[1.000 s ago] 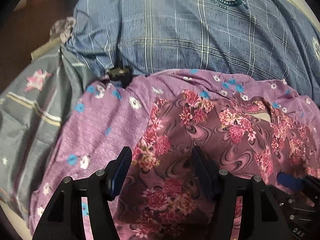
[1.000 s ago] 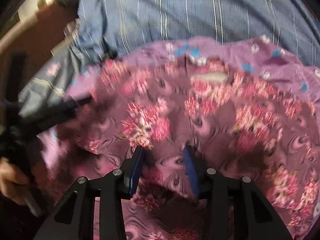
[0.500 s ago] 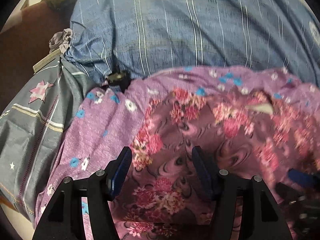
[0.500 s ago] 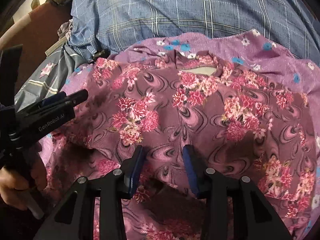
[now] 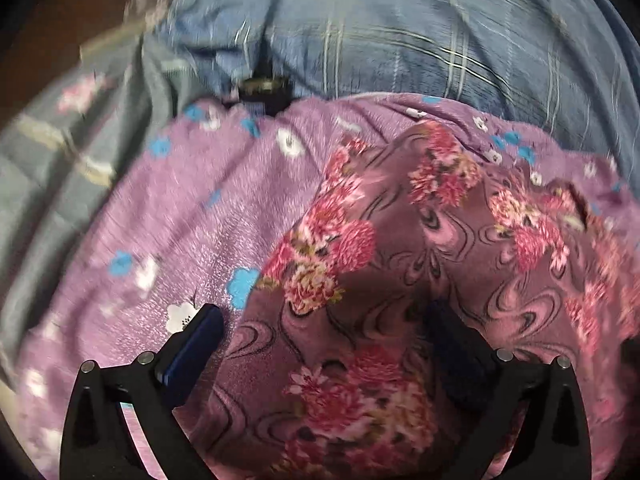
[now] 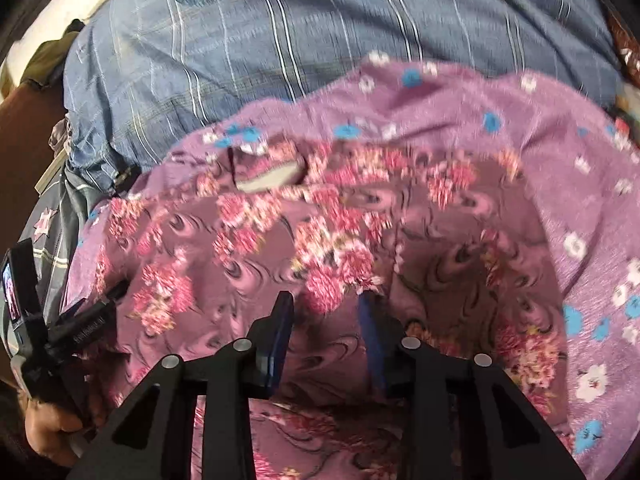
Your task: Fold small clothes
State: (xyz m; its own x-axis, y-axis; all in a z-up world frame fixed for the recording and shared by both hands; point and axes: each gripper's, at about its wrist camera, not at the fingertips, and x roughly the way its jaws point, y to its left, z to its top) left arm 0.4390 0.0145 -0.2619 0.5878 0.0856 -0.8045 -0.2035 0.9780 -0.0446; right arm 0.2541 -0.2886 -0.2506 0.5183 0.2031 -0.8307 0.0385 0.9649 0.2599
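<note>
A blue plaid sheet (image 5: 420, 36) covers the far part of the bed, and on it lies a lilac cloth (image 5: 192, 216) printed with small blue and white flowers. At the bed's left edge a grey cloth (image 5: 60, 152) with pale stripes and a pink star hangs beside the sheet. A small dark object (image 5: 266, 94), too blurred to name, sits where sheet and lilac cloth meet, and a brown surface (image 6: 28, 128) shows beyond the left edge.

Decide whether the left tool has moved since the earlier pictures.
Yes. The left tool dipped towards the floral garment: the black object now sits higher in its view.
</note>
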